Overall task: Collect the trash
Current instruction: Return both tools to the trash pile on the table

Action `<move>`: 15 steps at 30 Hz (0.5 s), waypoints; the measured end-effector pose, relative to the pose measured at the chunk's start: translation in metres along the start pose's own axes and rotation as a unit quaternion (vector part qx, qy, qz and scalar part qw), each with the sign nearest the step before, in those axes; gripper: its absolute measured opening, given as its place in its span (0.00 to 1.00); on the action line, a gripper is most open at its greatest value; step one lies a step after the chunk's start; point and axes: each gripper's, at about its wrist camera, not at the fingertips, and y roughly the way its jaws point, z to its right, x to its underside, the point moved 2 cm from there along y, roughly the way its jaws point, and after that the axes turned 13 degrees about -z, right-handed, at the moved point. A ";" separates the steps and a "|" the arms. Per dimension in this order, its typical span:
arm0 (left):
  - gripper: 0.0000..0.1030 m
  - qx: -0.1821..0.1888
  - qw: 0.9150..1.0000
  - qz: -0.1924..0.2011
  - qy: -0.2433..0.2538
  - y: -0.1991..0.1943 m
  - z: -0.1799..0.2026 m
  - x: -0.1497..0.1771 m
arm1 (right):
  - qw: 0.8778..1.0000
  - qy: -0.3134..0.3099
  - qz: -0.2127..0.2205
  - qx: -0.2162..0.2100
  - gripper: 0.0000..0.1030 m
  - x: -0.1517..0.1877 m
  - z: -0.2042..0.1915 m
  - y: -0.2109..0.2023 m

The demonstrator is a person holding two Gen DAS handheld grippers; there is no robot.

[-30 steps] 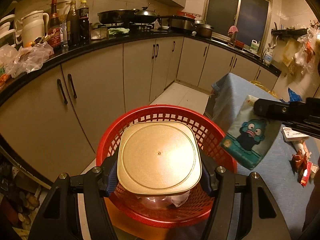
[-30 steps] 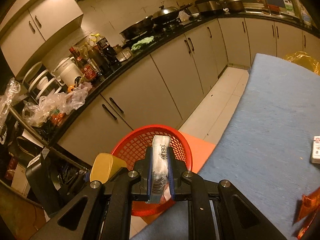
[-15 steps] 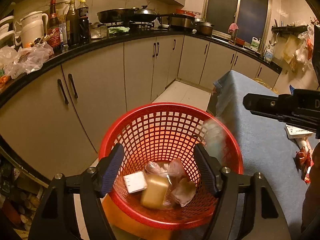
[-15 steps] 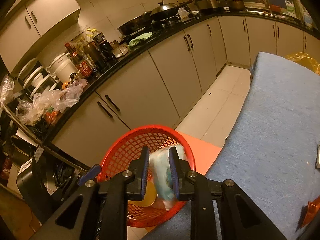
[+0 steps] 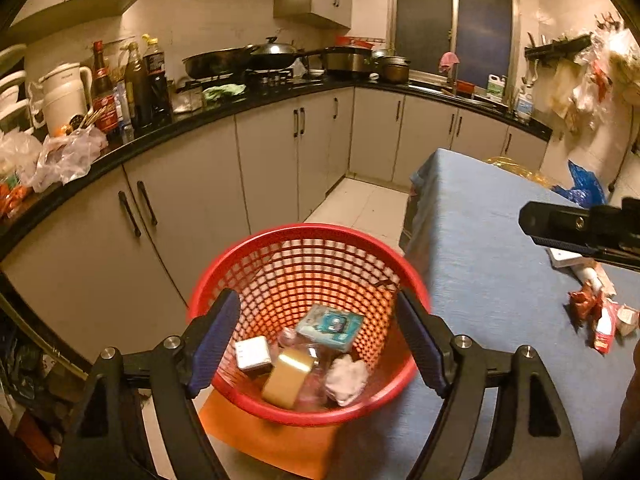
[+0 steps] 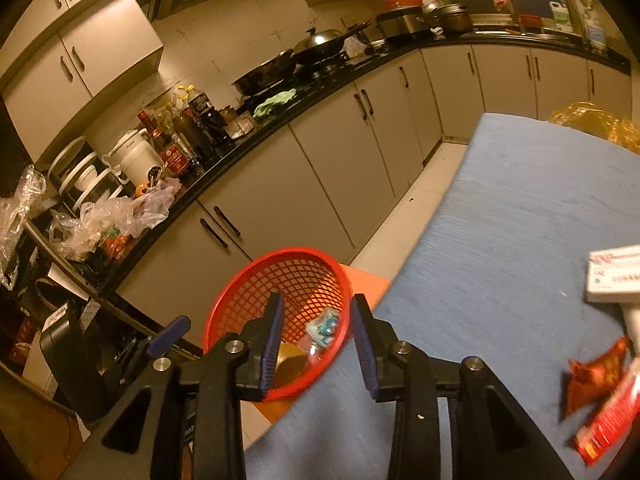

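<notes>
Kitchen w/ grey cabinets and a black counter (image 5: 256, 98) that wraps round the back, loaded w/ sauce bottles (image 5: 136, 80), a white kettle (image 5: 64, 92), pans on the stove and plastic bags at its left end. Red mesh basket (image 5: 308, 240) sits on the floor on an orange mat (image 5: 276, 444), right against the near left corner of the blue-clothed table (image 5: 480, 240). Inside the basket: a gold box (image 5: 286, 376) tilted near the front wall, a small white box (image 5: 252, 354) to its left, a teal cartoon-print packet (image 5: 330, 326) leaning toward the back, a crumpled white wad (image 5: 346, 374) on the right, plus some clear plastic under it all, kinda blurry. Left gripper (image 5: 320, 340) hangs over the basket w/ both blue pads spread wide, nothing between them. Right gripper (image 6: 316, 344) is over the table's left edge, beside the basket, pads parted too and holding nothing; you see its black body poking in from the right in the left cam. Rest of the trash sits toward the table's near right edge: a white carton (image 6: 616, 276), red wrappers (image 6: 596, 376) and a red-and-white packet (image 6: 608, 420), all bunched close together, well apart from the basket. Yellow plastic bag (image 6: 592, 120) lies at the table's far end.
</notes>
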 end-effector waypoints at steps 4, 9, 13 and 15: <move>0.78 0.008 1.000 -0.003 0.012 -0.008 0.019 0.007 | 1.000 0.009 0.007 0.014 0.46 0.023 0.018 -0.022; 0.79 0.023 0.999 -0.010 0.040 -0.016 0.051 0.019 | 0.999 0.019 0.015 0.047 0.46 0.059 0.046 -0.046; 0.79 0.033 0.997 -0.019 0.070 -0.016 0.081 0.026 | 0.996 0.039 0.034 0.079 0.47 0.090 0.077 -0.074; 0.79 0.041 0.995 -0.024 0.089 -0.016 0.102 0.029 | 0.993 0.060 0.047 0.088 0.48 0.102 0.096 -0.089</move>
